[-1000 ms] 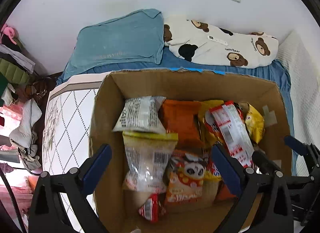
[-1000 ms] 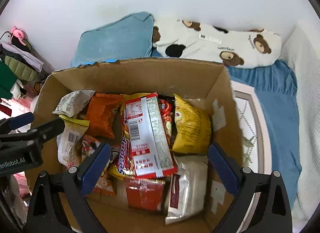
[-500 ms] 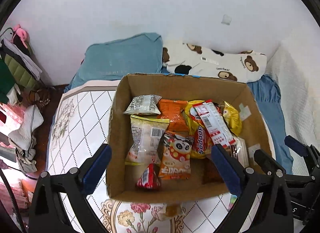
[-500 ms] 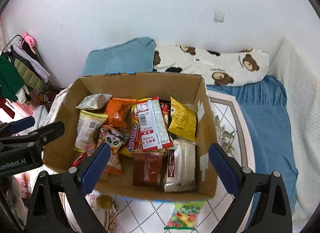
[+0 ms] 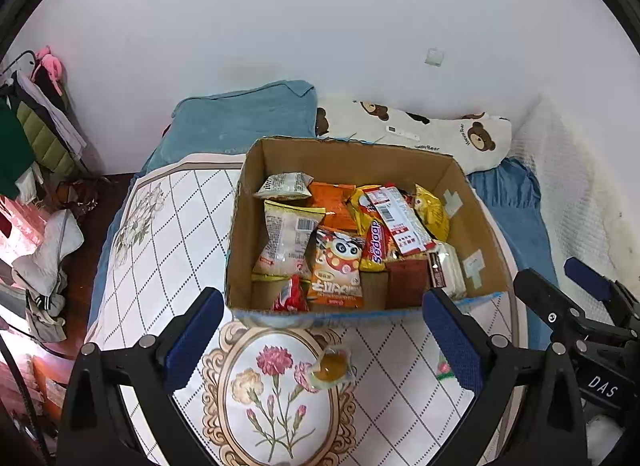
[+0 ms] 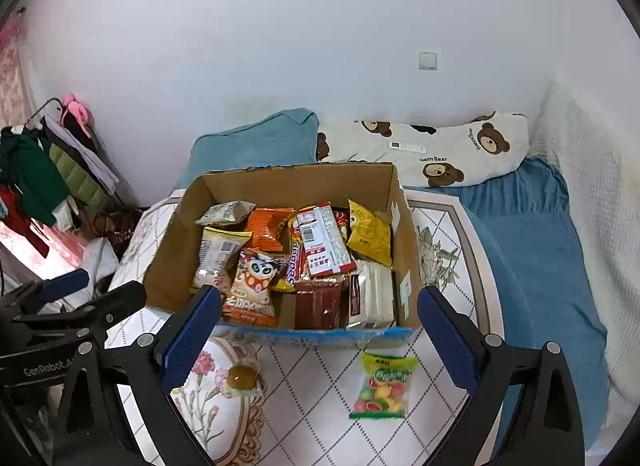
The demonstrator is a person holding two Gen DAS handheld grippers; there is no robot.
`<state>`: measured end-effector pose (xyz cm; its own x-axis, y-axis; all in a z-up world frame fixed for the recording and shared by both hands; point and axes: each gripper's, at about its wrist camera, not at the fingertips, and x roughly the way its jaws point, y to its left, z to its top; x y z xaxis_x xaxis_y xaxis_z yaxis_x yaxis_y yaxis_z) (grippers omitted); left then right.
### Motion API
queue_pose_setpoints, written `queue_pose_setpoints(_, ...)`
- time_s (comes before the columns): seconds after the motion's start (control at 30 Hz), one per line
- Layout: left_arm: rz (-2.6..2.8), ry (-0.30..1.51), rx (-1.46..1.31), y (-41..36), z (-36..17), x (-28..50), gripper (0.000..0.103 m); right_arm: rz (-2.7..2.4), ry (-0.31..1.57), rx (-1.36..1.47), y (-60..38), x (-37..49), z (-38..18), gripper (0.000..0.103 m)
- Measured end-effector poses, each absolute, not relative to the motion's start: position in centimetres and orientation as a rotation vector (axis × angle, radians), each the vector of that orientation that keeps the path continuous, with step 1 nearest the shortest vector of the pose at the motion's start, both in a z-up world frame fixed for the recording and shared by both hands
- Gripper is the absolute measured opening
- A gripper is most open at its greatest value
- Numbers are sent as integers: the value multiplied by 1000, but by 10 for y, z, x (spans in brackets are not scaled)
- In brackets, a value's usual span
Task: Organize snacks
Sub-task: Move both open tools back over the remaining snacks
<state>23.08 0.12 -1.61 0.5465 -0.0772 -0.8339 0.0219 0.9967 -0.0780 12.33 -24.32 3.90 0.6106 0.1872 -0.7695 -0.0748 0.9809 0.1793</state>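
The left gripper [image 5: 322, 340] hangs with its jaws spread wide and empty; a small clear packet with an amber sweet [image 5: 332, 366] lies on the quilt just between its fingers. Ahead of both grippers sits the cardboard box [image 6: 280, 185], crowded with snack packs. The right gripper [image 6: 318, 340] is likewise spread and empty, a green fruit-candy bag [image 6: 382, 386] lying between its fingers, just short of the box.

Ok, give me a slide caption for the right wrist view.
Open right gripper above cardboard box of snacks; gummy candy bag and jelly cup lie outside it.
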Motion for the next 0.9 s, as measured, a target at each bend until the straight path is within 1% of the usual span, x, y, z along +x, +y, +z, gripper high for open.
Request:
queue_pose_setpoints(0.17, -44, 1000, -65, 4, -24, 220, 102, 130, 920, 177, -256, 110, 32, 100)
queue_pose_setpoints(0.3, -10, 1052, -53, 9, -51, 217, 102, 83, 982, 215, -278, 110, 6, 100)
queue_pose_setpoints(0.4, 9, 1114, -34, 11, -78, 215, 102, 43, 1066, 241, -297, 116, -30, 100)
queue_pose_setpoints(0.47, 14, 1160, -26, 11, -98, 215, 102, 24, 1142, 266, -309, 122, -64, 100)
queue_pose_setpoints(0.63, -5, 1276, 1, 0, -149, 224, 102, 23, 1288, 292, -313, 133, -137, 100)
queue_pose_setpoints(0.9, -44, 1430, 59, -23, -221, 250, 101, 13, 1392, 249, -302, 144, -202, 100)
